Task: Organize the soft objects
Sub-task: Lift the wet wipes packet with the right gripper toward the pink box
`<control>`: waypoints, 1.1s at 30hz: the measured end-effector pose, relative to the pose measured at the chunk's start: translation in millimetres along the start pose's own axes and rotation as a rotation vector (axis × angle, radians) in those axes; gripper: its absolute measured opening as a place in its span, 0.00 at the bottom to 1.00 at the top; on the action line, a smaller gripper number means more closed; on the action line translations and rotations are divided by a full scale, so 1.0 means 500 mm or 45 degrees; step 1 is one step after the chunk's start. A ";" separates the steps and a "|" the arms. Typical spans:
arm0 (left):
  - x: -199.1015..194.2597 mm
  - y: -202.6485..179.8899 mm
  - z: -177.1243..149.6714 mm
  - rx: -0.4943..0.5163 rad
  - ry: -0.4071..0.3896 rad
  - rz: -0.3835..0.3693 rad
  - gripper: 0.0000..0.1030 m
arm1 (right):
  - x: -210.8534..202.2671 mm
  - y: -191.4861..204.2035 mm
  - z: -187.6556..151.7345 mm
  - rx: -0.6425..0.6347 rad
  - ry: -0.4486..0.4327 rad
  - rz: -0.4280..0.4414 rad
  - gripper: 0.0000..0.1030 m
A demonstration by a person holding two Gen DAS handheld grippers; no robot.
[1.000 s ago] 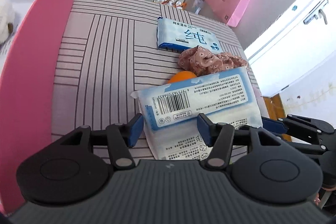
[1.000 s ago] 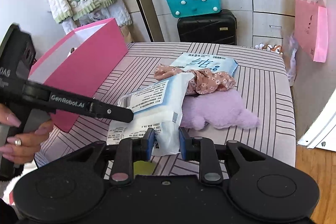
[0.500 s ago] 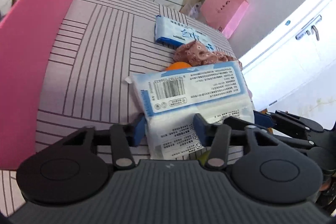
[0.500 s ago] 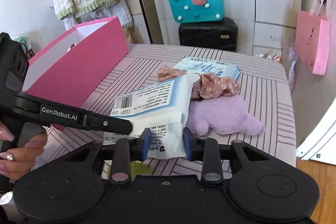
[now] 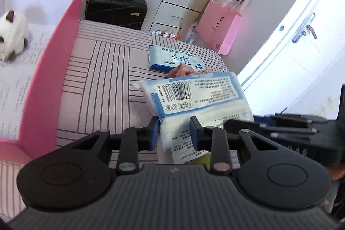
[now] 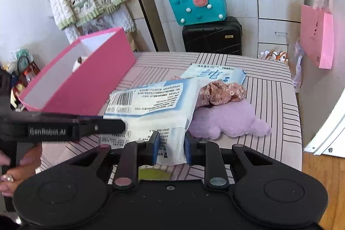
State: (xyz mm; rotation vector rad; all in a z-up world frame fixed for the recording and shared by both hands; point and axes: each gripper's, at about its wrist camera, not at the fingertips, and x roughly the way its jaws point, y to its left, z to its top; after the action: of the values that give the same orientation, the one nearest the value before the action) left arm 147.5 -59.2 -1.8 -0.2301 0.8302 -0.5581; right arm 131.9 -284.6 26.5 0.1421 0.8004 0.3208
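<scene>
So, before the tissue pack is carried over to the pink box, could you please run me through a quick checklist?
1. Left gripper on the tissue pack: ok; its jaws have just been closing and the pads now press the pack's near end.
2. Right gripper on the same pack: ok, pinching its corner.
3. Pack lifted off the striped surface: cannot tell; the far end may still rest on it.
4. Pink box open on top: ok.
5. Room in the box: ok; a plush toy sits at the far end, the near floor is bare.
6. Floral cloth free of the pack: cannot tell; the pack overlaps it.
</scene>
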 end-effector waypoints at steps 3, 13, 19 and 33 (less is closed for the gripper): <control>-0.027 -0.009 -0.002 0.030 -0.010 0.001 0.28 | -0.017 0.015 0.002 -0.008 -0.012 -0.001 0.27; -0.128 -0.026 0.000 0.115 0.022 0.033 0.28 | -0.078 0.100 0.018 -0.084 0.009 0.011 0.27; -0.214 -0.021 -0.009 0.173 -0.031 0.037 0.28 | -0.121 0.160 0.022 -0.138 0.003 0.052 0.27; -0.368 0.027 -0.003 0.238 -0.109 0.101 0.28 | -0.156 0.314 0.053 -0.321 -0.029 0.135 0.30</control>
State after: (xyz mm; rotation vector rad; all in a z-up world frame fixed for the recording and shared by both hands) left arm 51.8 53.6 108.5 -0.0492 0.6967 -0.5441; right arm 64.4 -162.9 136.4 -0.0483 0.7245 0.5163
